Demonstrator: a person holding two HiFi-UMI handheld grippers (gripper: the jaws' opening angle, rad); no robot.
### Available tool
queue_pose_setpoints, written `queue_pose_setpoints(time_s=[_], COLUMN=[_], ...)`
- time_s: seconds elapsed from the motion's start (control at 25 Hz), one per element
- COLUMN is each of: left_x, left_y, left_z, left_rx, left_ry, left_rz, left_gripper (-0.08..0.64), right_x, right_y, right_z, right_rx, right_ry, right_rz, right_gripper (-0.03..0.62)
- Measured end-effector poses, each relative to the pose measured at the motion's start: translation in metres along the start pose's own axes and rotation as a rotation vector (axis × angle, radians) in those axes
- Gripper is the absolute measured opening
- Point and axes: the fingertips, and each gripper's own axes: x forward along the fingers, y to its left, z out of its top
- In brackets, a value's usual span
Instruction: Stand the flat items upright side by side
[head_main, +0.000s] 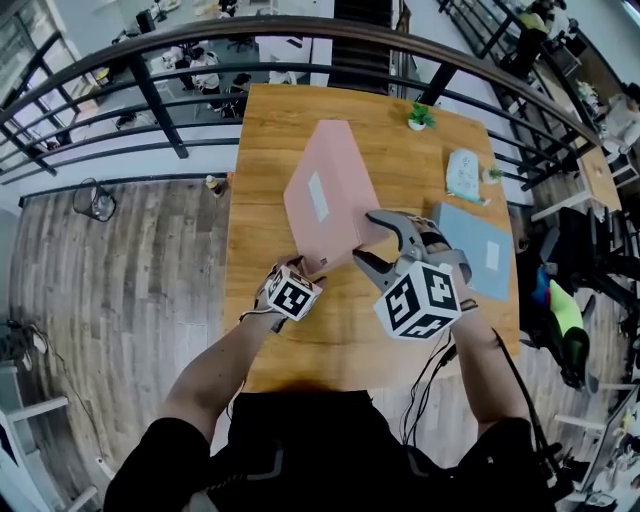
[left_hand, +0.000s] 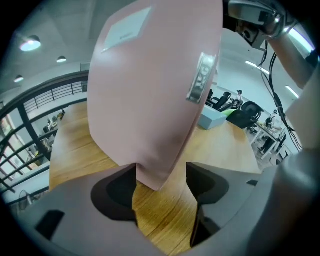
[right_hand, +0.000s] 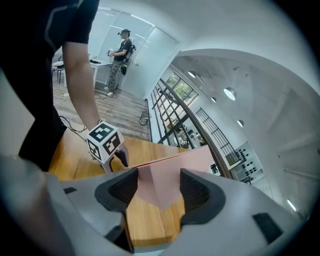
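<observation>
- The bench (head_main: 335, 345) is a wooden top that carries everything here.
- The pink box (head_main: 340, 175) sits over the middle of the bench. It is tilted, with its near end lifted off the wood and a white label on the face that looks up.
- The blue box (head_main: 470, 245) lies flat on the right side of the bench, well apart from the pink one.
- The right gripper (head_main: 365, 238) reaches in from the near edge of the bench to the pink box's near right corner. That corner (right_hand: 160, 187) fills the gap between its jaws, which bear on it from both sides at a middling width.
- The left gripper (head_main: 308, 268) is at the near left of the bench's middle. Its jaws stand wide, with the box's lowest corner (left_hand: 150, 90) hanging between them. The corner touches one jaw and leaves a clear gap to the other, with bare wood showing below.
- A patterned pouch (head_main: 463, 172) lies on the right side of the bench, beyond the blue box.
- A small potted plant (head_main: 420, 117) stands at the far edge of the bench.
</observation>
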Motion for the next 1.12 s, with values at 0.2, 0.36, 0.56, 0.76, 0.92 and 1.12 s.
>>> queue_pose_setpoints(time_s=[0.2,0.36,0.56,0.76,0.92,1.12], left_x=[-0.036,-0.069,-0.117,-0.17,-0.206,-0.246], left_y=[0.001,0.006,0.015,0.02,0.02,0.026], left_z=[0.022,0.032,0.046,0.06,0.066,0.074], left_rx=[-0.001,-0.026,-0.041,-0.058,-0.064,-0.08], left_ry=[-0.109,-0.174,-0.28,-0.386,-0.461,-0.538], left_rz=[0.014,0.039,0.077,0.114,0.135,0.176], left_gripper=[0.325,0.324,0.324,0.324,0.324,0.324], right_x=[0.004,0.007,0.011,0.014,0.014,0.012], right_y=[0.005,0.008,0.014,0.019,0.019,0.016], right_z=[0.014,0.025,0.041,0.052,0.053,0.057], right_rx=[-0.017,-0.019,-0.001,-0.012,0.046,0.115], right_ry=[0.009,-0.017,-0.057,-0.064,-0.085,-0.116], right_rz=[0.006,0.009,0.028,0.011,0.009,0.008], right_gripper=[0.272,0.271,0.267,0.268,0.273,0.273])
